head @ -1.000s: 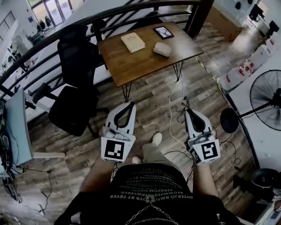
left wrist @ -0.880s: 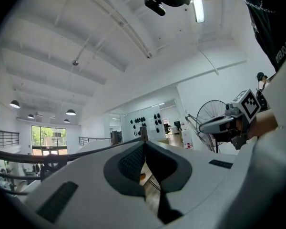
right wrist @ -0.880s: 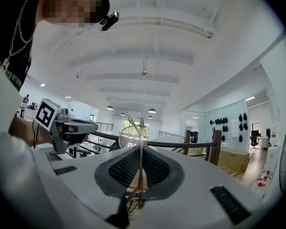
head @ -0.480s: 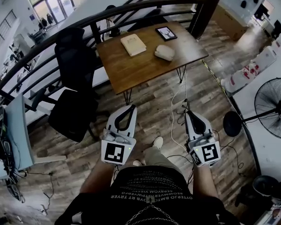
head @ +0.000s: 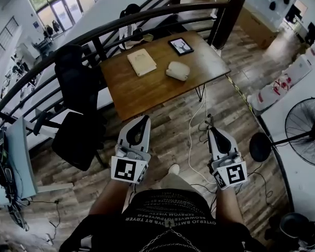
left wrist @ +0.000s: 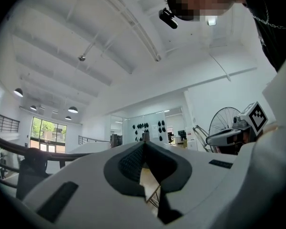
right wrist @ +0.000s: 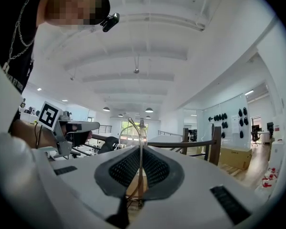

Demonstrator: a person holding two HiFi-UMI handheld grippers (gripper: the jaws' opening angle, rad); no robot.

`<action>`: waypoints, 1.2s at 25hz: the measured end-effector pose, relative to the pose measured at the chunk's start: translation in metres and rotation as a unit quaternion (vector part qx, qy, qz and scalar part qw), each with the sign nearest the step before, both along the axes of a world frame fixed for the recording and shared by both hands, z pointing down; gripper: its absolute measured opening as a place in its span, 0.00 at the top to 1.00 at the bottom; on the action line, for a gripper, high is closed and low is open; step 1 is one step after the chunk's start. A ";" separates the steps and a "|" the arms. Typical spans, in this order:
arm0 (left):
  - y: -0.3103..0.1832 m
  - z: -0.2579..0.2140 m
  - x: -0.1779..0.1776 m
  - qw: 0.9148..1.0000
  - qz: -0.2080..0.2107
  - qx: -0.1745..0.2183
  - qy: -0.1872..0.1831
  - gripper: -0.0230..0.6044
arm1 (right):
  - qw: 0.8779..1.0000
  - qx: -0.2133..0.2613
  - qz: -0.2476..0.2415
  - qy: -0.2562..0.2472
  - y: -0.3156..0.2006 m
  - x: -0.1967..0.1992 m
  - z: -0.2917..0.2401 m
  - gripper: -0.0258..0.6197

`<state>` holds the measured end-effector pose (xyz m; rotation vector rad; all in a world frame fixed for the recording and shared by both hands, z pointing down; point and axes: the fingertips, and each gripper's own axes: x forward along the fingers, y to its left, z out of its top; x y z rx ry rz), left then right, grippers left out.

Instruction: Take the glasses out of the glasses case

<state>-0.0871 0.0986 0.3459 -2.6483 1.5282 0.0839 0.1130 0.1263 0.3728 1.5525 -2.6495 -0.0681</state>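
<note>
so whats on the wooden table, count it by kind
book: 1
glasses case: 1
black-framed tablet: 1
total on the table: 3

Counting from here: two grippers, the left gripper (head: 143,119) and the right gripper (head: 211,130), and one thin wire loop (right wrist: 141,151) pinched in the right one. One wooden table (head: 142,93) carries one cream book (head: 142,62), one pale glasses case (head: 177,70) and one tablet (head: 181,45). Two black office chairs, the far chair (head: 73,72) and the near chair (head: 76,140). One standing fan (head: 307,138)
</note>
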 end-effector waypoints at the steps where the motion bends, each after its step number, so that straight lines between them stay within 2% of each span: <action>1: -0.006 -0.003 0.006 1.000 0.000 0.002 0.000 0.92 | 1.000 0.000 -0.001 -0.003 -0.007 0.006 0.000 0.92; 6: -0.033 -0.015 0.038 1.000 0.009 -0.001 -0.008 0.92 | 1.000 0.004 -0.012 -0.015 -0.038 0.035 -0.004 0.92; 9: -0.045 -0.015 0.050 1.000 -0.001 -0.004 -0.025 0.92 | 1.000 0.008 -0.020 -0.022 -0.053 0.048 -0.005 0.92; 14: -0.058 -0.018 0.065 1.000 -0.009 -0.010 -0.025 0.92 | 0.999 0.006 -0.026 -0.031 -0.076 0.069 -0.005 0.92; 23: -0.066 -0.016 0.079 0.999 -0.009 -0.017 -0.033 0.92 | 0.998 0.003 -0.037 -0.045 -0.083 0.076 0.000 0.92; 30: -0.083 0.007 0.084 0.998 -0.006 -0.033 -0.050 0.92 | 0.998 -0.007 -0.035 -0.044 -0.095 0.079 0.014 0.92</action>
